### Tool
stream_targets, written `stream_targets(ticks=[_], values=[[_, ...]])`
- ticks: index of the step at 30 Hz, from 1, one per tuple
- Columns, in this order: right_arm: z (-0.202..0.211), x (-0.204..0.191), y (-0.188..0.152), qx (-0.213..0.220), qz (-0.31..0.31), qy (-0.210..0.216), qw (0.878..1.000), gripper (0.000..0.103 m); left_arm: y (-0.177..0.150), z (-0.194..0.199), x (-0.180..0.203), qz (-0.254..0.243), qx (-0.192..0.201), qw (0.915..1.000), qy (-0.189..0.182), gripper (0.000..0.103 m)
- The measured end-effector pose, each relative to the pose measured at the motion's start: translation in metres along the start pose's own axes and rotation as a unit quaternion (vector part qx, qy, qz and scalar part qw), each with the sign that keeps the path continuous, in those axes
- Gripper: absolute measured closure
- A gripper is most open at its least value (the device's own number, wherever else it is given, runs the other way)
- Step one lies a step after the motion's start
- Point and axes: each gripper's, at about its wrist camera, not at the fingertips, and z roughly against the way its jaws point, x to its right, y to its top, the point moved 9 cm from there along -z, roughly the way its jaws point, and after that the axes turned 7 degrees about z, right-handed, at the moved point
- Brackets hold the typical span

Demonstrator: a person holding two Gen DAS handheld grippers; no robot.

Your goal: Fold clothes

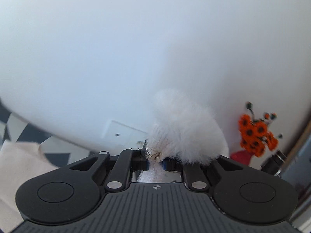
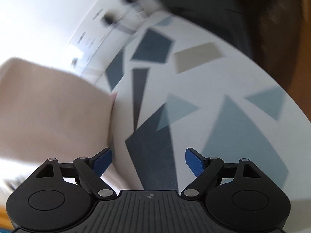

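Observation:
My left gripper (image 1: 155, 164) is shut on a white fluffy garment (image 1: 184, 128), which bunches up above the blue pads and hides their tips; a small metal clasp or ring sits at the pinch. The camera faces a white wall. A beige cloth (image 1: 21, 167) lies at the lower left on the patterned cover. In the right wrist view my right gripper (image 2: 148, 162) is open with nothing between its blue pads (image 2: 103, 163), above a white cover with blue and grey triangles (image 2: 223, 81). A beige cloth (image 2: 52, 112) lies left of it, blurred.
Orange artificial flowers (image 1: 254, 134) in a red vase (image 1: 241, 156) stand at the right by the wall. A white wall plate (image 1: 124, 134) is behind the left gripper. A dark, blurred shape (image 2: 252, 9) fills the upper right of the right wrist view.

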Motion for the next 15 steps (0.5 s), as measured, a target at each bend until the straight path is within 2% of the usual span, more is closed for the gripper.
stream_targets(ticks=[1,3,6,8,11,15], values=[[-0.006,-0.010,-0.004,-0.004,0.032,-0.009,0.999,0.023,-0.006,-0.001,-0.029,0.041,-0.006,0.9988,0.025,0.091],[-0.018,-0.029,-0.013,-0.007,0.095,-0.025,0.995,0.023,-0.018,-0.002,-0.087,0.122,-0.018,0.9896,0.075,0.091],[-0.036,-0.057,-0.026,-0.011,0.189,-0.048,0.981,0.023,-0.053,-0.002,-0.159,0.174,-0.035,0.9730,0.148,0.091],[-0.047,-0.077,-0.034,-0.014,0.250,-0.063,0.966,0.023,-0.073,0.000,-0.193,0.187,-0.048,0.9632,0.187,0.091],[-0.064,-0.105,-0.045,-0.018,0.336,-0.083,0.938,0.023,-0.092,0.015,-0.220,0.204,-0.045,0.9585,0.194,0.092],[-0.080,-0.138,-0.059,-0.009,0.449,-0.106,0.887,0.023,-0.091,0.026,-0.237,0.215,-0.047,0.9579,0.185,0.092]])
